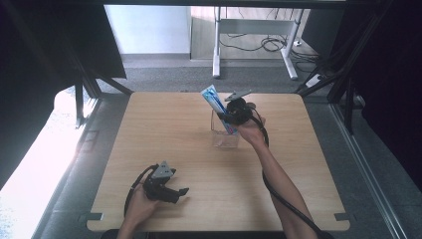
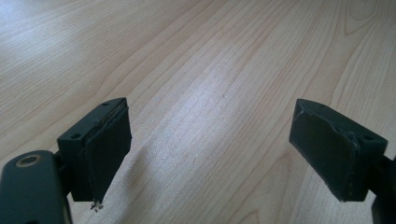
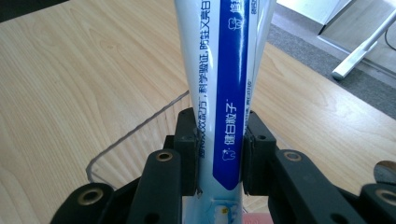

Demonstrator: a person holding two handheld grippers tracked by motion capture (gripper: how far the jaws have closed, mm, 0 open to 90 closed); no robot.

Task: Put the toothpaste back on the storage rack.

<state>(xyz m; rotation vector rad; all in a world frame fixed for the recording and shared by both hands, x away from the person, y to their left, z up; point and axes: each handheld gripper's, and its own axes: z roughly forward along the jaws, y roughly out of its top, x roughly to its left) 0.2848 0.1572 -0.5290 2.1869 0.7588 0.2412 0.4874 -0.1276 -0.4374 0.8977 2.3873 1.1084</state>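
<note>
Right tongs (image 3: pixel 219 158) clamped on toothpaste tube (image 3: pixel 224 79) over clear container (image 1: pixel 225 135); left tongs (image 2: pixel 210 154) wide open, empty

The toothpaste tube (image 3: pixel 224 93) is white with a deep blue stripe and white lettering. The container (image 1: pixel 225 135) is clear. Both grippers' jaws are black. The tabletop (image 1: pixel 164 129) shows pale wood grain.

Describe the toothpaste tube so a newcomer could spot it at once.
Start at the wooden table and look toward its far side, where a clear plastic container stands. The toothpaste tube leans out of it, clamped by the right gripper. It is the scene's lone white-and-blue item, printed with Chinese characters.
</note>
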